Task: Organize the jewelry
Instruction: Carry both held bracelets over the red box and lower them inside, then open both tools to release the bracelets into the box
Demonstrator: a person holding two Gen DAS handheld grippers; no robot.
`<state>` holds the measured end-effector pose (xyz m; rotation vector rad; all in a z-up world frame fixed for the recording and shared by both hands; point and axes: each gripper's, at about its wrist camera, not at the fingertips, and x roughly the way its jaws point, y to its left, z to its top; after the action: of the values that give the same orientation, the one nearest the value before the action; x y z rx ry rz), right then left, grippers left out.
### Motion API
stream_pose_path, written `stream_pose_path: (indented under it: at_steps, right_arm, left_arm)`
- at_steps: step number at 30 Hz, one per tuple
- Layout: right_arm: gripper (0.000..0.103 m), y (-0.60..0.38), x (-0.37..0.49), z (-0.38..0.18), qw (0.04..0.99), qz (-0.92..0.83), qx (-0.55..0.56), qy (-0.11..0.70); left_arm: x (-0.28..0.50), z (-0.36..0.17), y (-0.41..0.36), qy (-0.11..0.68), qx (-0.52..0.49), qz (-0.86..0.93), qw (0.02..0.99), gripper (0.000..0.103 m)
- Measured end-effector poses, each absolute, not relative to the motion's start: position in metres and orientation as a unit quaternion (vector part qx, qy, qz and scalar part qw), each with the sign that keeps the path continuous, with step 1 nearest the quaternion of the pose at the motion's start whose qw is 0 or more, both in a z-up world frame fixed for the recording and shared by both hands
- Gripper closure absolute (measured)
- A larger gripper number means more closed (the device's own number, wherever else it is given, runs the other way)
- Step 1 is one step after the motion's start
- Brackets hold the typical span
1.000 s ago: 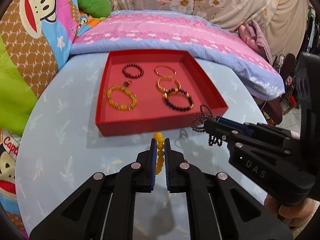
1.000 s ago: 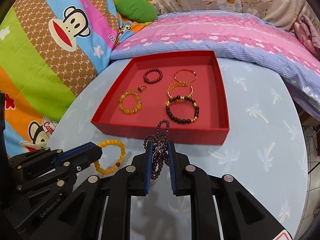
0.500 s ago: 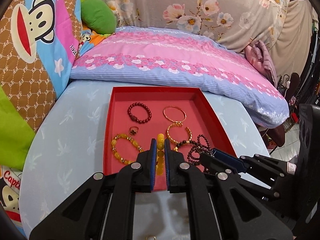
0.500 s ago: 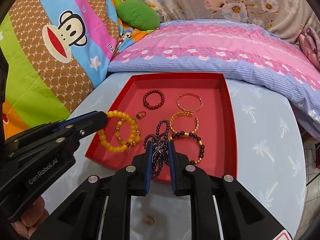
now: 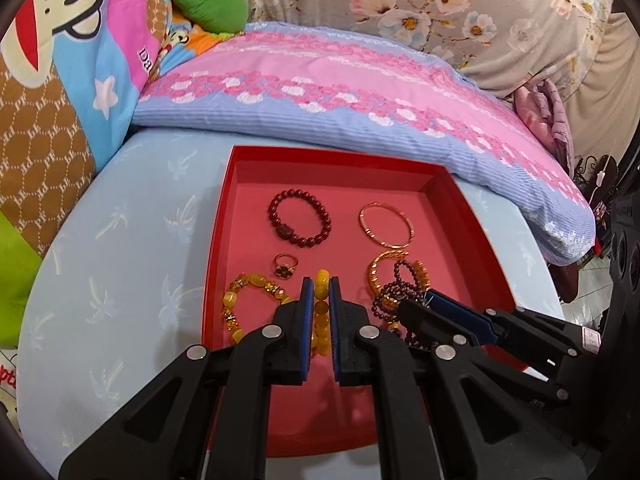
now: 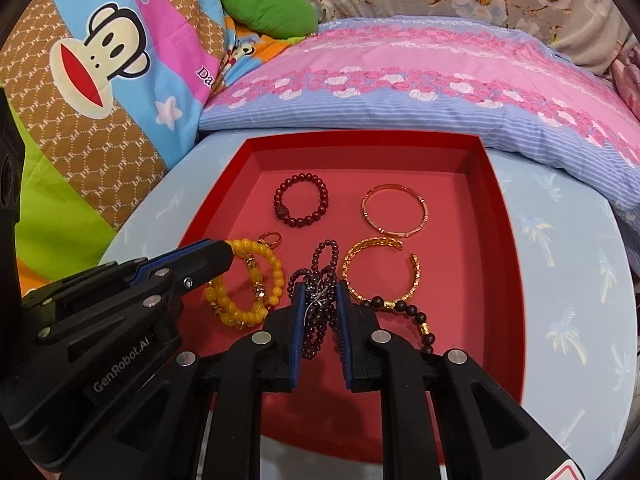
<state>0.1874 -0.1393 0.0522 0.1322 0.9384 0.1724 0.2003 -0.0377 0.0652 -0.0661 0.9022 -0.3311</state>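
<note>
A red tray (image 5: 224, 216) (image 6: 496, 240) lies on the light blue table. My left gripper (image 5: 321, 284) is shut on a yellow bead bracelet (image 5: 321, 304) (image 6: 256, 250), held over the tray's near left part. My right gripper (image 6: 318, 286) is shut on a dark purple bead strand (image 6: 320, 276) (image 5: 394, 292), held over the tray's near middle. In the tray lie a dark red bead bracelet (image 5: 300, 218) (image 6: 302, 204), a gold bangle (image 5: 386, 224) (image 6: 394, 212), an open gold cuff (image 6: 380, 268), a ring (image 5: 285, 268), an amber bracelet (image 5: 244, 300) and a black bead bracelet (image 6: 404, 308).
A pink and blue pillow (image 5: 340, 96) (image 6: 420, 76) lies right behind the tray. Cartoon monkey bedding (image 6: 92, 80) rises at the left. The table edge (image 6: 624, 280) curves away at the right.
Both grippers have carried their bracelets forward from the table in front of the tray to above the tray's inside. Both have stayed shut.
</note>
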Motion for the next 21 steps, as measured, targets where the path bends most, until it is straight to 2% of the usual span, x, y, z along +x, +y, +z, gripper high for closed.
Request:
stream_pose_path:
  at_steps: [8,14,16,21]
  right_arm:
    - [0.086,-0.129,0.208,0.035,0.879,0.090,0.056,0.464]
    - [0.083,-0.131,0.210,0.035,0.883,0.082,0.057,0.459]
    - [0.078,-0.135,0.209,0.037,0.885,0.079,0.061,0.455]
    - [0.076,-0.140,0.204,0.044,0.888,0.075,0.065,0.448]
  left_arm:
    - [0.210,0.046,-0.026,0.450,-0.039,-0.140,0.881,0.094]
    - [0.213,0.042,-0.018,0.451,-0.046,-0.116,0.884,0.071]
    - [0.213,0.042,-0.018,0.452,-0.051,-0.118,0.882,0.070]
    - [0.208,0.047,-0.022,0.444,-0.041,-0.115,0.887,0.068]
